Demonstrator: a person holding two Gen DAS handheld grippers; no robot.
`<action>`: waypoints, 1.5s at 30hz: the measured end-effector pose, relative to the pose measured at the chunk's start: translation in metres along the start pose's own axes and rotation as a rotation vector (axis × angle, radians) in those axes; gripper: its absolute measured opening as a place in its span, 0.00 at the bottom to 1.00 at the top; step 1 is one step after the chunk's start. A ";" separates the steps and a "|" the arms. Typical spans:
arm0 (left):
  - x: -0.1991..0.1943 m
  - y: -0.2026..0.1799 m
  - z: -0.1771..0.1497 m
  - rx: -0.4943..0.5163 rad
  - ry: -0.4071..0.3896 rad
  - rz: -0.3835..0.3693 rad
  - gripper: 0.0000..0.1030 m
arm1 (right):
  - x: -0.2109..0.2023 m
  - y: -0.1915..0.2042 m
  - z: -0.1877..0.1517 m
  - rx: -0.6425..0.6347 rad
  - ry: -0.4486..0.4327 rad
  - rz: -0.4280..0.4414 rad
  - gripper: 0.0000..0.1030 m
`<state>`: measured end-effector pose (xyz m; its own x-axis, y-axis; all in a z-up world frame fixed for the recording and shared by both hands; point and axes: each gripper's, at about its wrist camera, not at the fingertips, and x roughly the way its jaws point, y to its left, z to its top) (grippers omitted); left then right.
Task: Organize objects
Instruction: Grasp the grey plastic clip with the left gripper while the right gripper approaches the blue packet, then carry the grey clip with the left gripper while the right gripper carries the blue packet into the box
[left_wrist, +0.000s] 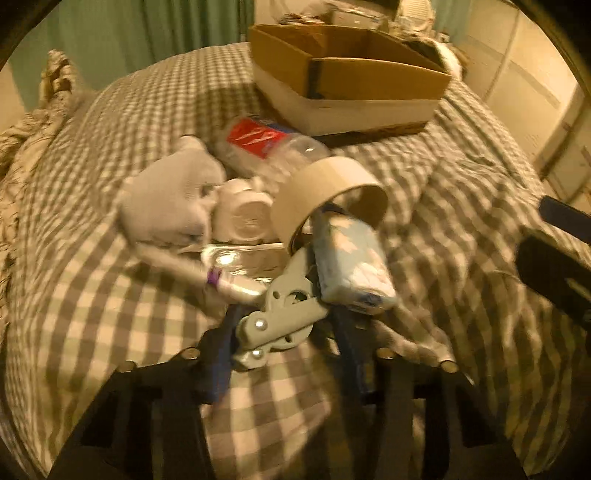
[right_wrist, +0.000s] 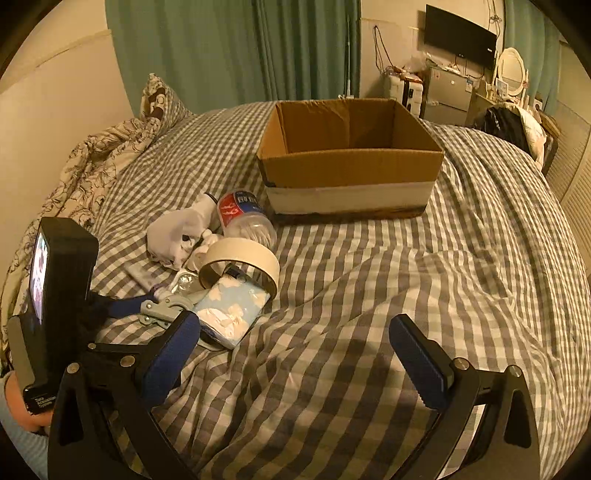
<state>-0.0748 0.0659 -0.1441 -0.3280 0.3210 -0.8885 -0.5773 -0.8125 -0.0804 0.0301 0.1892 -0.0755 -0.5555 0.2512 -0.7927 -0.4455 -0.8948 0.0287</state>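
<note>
A pile of objects lies on the checked bed: a grey metal tool (left_wrist: 280, 317), a tape roll (left_wrist: 328, 195), a blue flowered tissue pack (left_wrist: 351, 258), a clear plastic bottle with a red label (left_wrist: 269, 147), a white sock (left_wrist: 170, 203) and a white tube (left_wrist: 207, 273). My left gripper (left_wrist: 284, 354) is shut on the grey metal tool at the near edge of the pile. It also shows in the right wrist view (right_wrist: 125, 310). My right gripper (right_wrist: 295, 354) is open and empty above bare bedding, to the right of the pile. An open cardboard box (right_wrist: 351, 166) stands beyond.
A patterned quilt (right_wrist: 92, 158) and pillow (right_wrist: 159, 99) lie at the left of the bed. Green curtains (right_wrist: 236, 51) hang behind. A small fridge (right_wrist: 447, 92), a wall screen (right_wrist: 461, 37) and a bag (right_wrist: 506, 125) are at the far right.
</note>
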 end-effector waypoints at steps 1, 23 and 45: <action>-0.001 -0.001 -0.001 0.003 -0.007 -0.011 0.40 | 0.002 0.000 0.001 -0.002 0.005 -0.005 1.00; -0.092 0.056 -0.026 -0.102 -0.205 0.056 0.22 | 0.072 0.063 0.012 -0.095 0.167 0.014 0.99; -0.116 0.051 -0.029 -0.107 -0.253 0.072 0.20 | 0.088 0.065 -0.001 -0.059 0.238 0.104 0.42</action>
<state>-0.0441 -0.0271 -0.0584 -0.5494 0.3607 -0.7537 -0.4682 -0.8800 -0.0799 -0.0474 0.1528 -0.1441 -0.4126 0.0689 -0.9083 -0.3487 -0.9331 0.0876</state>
